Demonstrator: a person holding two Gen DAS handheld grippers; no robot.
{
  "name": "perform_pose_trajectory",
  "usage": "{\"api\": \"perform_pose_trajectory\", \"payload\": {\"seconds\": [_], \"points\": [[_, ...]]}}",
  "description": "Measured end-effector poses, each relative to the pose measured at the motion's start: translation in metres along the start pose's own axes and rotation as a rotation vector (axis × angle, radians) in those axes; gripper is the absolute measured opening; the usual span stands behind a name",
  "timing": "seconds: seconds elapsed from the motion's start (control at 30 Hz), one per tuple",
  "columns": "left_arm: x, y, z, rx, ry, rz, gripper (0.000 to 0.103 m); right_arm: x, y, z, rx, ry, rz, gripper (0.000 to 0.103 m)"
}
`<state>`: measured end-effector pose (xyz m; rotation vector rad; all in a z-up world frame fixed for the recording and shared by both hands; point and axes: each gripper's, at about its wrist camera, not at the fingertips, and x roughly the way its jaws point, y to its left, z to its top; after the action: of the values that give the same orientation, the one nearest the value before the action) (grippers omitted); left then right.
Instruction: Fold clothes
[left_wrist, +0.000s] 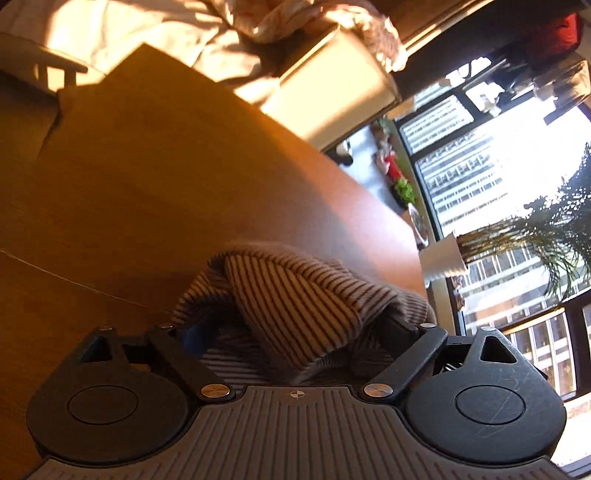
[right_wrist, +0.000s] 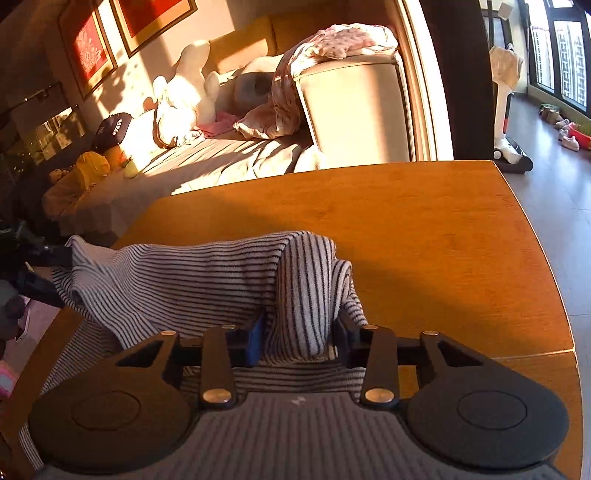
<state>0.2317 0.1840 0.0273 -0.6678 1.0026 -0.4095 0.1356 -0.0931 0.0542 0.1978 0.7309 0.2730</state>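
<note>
Over the wooden desk (right_wrist: 424, 221), near its front edge, both tools grip one striped garment (right_wrist: 207, 280). The right hand-held gripper (right_wrist: 301, 334) has its blue-padded fingers (right_wrist: 255, 338) drawn in narrow on a bunched fold of the cloth, which rises between them and drapes over the far side. From there the garment stretches leftward, lifted off the desk, toward the desk's left edge, while more of it lies below the gripper body.

In the left wrist view the left hand-held gripper (left_wrist: 295, 328) is buried in the same striped cloth: the fabric mounds up over the fingertips and hides them, though the linkages angle inward around the bundle, so it appears to be clamped on it. A bit of blue pad (left_wrist: 195, 336) shows at the left side. Beyond the desk's far edge stands a sofa (right_wrist: 354, 107) draped with a pink blanket (right_wrist: 343, 40).
</note>
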Motion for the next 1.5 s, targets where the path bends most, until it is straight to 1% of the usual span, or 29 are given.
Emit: {"api": "perform_pose_trajectory", "payload": {"seconds": [0.03,0.07,0.13,0.17,0.23,0.3,0.33,0.43,0.53,0.6,0.73,0.77,0.83,0.87,0.9,0.93,0.97,1.0,1.03,1.07,1.1,1.13,1.17,1.3,1.33,1.4,1.43,1.47,1.5], "points": [[0.007,-0.002,0.001,0.009,0.009,-0.002,0.079,-0.004,0.000,-0.003,-0.005,0.000,-0.001,0.033],[0.012,-0.005,0.003,0.028,0.009,-0.009,0.063,-0.008,0.000,-0.005,-0.003,0.000,-0.002,0.032],[0.019,-0.012,0.006,0.077,-0.004,-0.014,0.054,-0.012,-0.003,-0.007,0.016,-0.005,-0.003,0.031],[0.018,-0.018,0.010,0.104,-0.020,-0.011,0.047,-0.011,-0.006,-0.006,0.029,-0.005,-0.001,0.031],[0.017,-0.031,0.016,0.158,-0.053,-0.007,0.041,-0.003,-0.012,0.005,0.056,-0.014,-0.001,0.030],[0.016,-0.044,0.022,0.212,-0.085,-0.002,0.033,0.002,-0.015,0.025,0.069,-0.051,-0.003,0.027],[0.016,-0.050,0.026,0.239,-0.102,0.000,0.030,0.005,-0.016,0.035,0.076,-0.070,-0.004,0.023],[0.015,-0.070,0.035,0.319,-0.151,0.007,0.026,0.010,-0.019,0.065,0.089,-0.127,-0.007,0.021],[-0.002,-0.074,0.019,0.375,-0.164,-0.007,0.026,-0.012,-0.011,0.063,0.029,-0.149,-0.004,0.021],[-0.015,-0.073,0.004,0.400,-0.162,-0.020,0.026,-0.022,-0.013,0.049,0.053,-0.121,0.016,0.021],[-0.024,-0.052,-0.036,0.385,-0.095,-0.038,0.025,-0.037,-0.015,0.006,0.125,-0.032,0.060,0.020],[-0.025,-0.047,-0.045,0.388,-0.075,-0.036,0.026,-0.038,-0.015,-0.005,0.128,-0.009,0.052,0.020],[-0.023,-0.036,-0.061,0.398,-0.030,-0.012,0.027,-0.036,-0.018,-0.020,0.123,0.021,0.017,0.021],[-0.023,-0.031,-0.063,0.392,-0.017,0.006,0.031,-0.037,-0.021,-0.021,0.137,0.019,0.022,0.022],[-0.022,-0.025,-0.066,0.385,-0.004,0.025,0.032,-0.037,-0.024,-0.022,0.151,0.017,0.028,0.027],[-0.022,-0.020,-0.068,0.379,0.008,0.043,0.036,-0.038,-0.027,-0.021,0.165,0.012,0.035,0.031],[-0.024,-0.015,-0.069,0.369,0.012,0.050,0.043,-0.041,-0.028,-0.018,0.175,-0.009,0.044,0.033],[-0.030,-0.015,-0.067,0.352,-0.006,0.030,0.049,-0.044,-0.028,-0.014,0.173,-0.034,0.049,0.043],[-0.040,-0.015,-0.063,0.338,-0.036,0.000,0.062,-0.046,-0.027,-0.009,0.169,-0.058,0.053,0.054],[-0.048,-0.017,-0.060,0.327,-0.066,-0.030,0.074,-0.048,-0.025,-0.005,0.155,-0.078,0.051,0.058],[-0.056,-0.020,-0.057,0.323,-0.097,-0.056,0.079,-0.048,-0.022,-0.003,0.143,-0.086,0.050,0.062],[-0.062,-0.023,-0.053,0.318,-0.123,-0.074,0.088,-0.047,-0.020,0.000,0.131,-0.094,0.049,0.064],[-0.064,-0.026,-0.050,0.312,-0.141,-0.074,0.095,-0.046,-0.017,0.002,0.120,-0.100,0.049,0.067],[-0.040,-0.034,-0.036,0.324,-0.139,-0.022,0.096,-0.025,-0.006,0.000,0.122,-0.069,0.054,0.080],[-0.032,-0.035,-0.033,0.328,-0.134,-0.007,0.096,-0.017,-0.003,-0.003,0.115,-0.058,0.036,0.083],[-0.017,-0.039,-0.026,0.338,-0.126,0.024,0.090,-0.004,0.000,-0.005,0.101,-0.050,0.006,0.082],[-0.009,-0.040,-0.023,0.342,-0.122,0.039,0.077,0.002,0.000,-0.005,0.094,-0.051,-0.008,0.075],[-0.002,-0.042,-0.020,0.347,-0.117,0.055,0.060,0.008,0.001,-0.006,0.086,-0.053,-0.022,0.073],[0.006,-0.044,-0.016,0.352,-0.113,0.070,0.056,0.014,0.001,-0.005,0.077,-0.055,-0.036,0.064]]}}
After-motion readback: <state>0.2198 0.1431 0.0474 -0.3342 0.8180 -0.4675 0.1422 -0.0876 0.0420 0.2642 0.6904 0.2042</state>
